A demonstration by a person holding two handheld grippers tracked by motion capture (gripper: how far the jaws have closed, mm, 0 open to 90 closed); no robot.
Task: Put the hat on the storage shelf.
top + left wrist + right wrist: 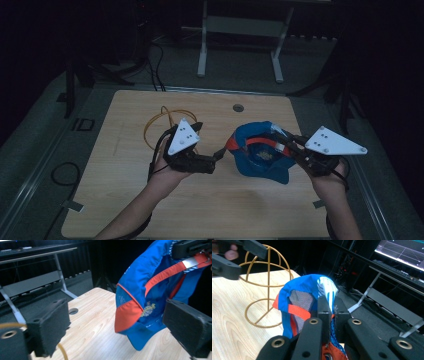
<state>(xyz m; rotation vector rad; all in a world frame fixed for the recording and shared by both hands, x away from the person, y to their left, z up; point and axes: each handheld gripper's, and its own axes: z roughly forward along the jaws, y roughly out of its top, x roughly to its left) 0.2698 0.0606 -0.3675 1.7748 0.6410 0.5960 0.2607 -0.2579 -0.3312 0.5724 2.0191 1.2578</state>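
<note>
light: dim overhead, dark surroundings | focus: soft (near fingers (50,327) blurred) | shadows: faint — no glare

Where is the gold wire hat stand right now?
In the high view the gold wire hat stand stands on the table's left half, just behind the left tool; the blue cap, held by the right tool, hangs to its right.
</note>
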